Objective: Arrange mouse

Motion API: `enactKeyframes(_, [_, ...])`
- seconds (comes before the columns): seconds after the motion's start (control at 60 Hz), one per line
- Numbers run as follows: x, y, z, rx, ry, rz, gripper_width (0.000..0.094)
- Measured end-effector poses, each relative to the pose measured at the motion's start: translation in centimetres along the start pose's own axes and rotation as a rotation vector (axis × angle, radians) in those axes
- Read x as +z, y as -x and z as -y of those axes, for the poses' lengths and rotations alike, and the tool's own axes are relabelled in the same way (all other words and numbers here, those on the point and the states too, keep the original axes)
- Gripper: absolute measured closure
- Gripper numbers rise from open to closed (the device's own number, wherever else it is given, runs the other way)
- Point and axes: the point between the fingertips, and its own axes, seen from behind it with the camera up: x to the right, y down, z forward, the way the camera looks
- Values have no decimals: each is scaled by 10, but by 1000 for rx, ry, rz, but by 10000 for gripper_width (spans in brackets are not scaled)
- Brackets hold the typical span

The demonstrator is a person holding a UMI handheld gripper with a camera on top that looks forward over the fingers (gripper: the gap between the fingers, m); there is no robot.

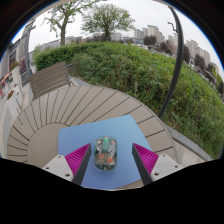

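A see-through grey mouse point(105, 152) lies on a blue mouse mat point(100, 131), which rests on a round slatted wooden table point(70, 105). My gripper point(110, 151) is open and low over the mat. The mouse stands between the two fingers with a gap on either side, the wider one on the right. The pink pads point(75, 157) on the fingers do not touch it. The mouse's near end is level with the fingertips.
The table's curved edge runs just beyond the mat. Beyond the table on the left is a wooden bench point(48, 78). A green hedge point(150, 70) fills the ground behind, with a thin dark pole point(180, 60) on the right and buildings in the distance.
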Motion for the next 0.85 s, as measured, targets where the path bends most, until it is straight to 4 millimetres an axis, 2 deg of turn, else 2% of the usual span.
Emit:
enactKeyframes(0.05, [-22,2,6,16,8,2,90])
enactKeyframes(0.117, [-65,11,9,35,37,47,95])
enactKeyframes(0.2, [-129,12,5,37,95,42,98])
enactKeyframes(0.3, [-206,13,4,8,85,43,89])
enactKeyframes(0.433, [-271,20,-15,-26,65,47,89])
enactKeyframes(0.5, [-286,29,-28,-48,74,70,90])
enactKeyframes(0.583, [-300,36,-33,-68,61,89,87])
enactKeyframes(0.733, [-299,20,-43,-77,77,38,73])
enactKeyframes(0.85, [-298,28,-54,-56,105,68,73])
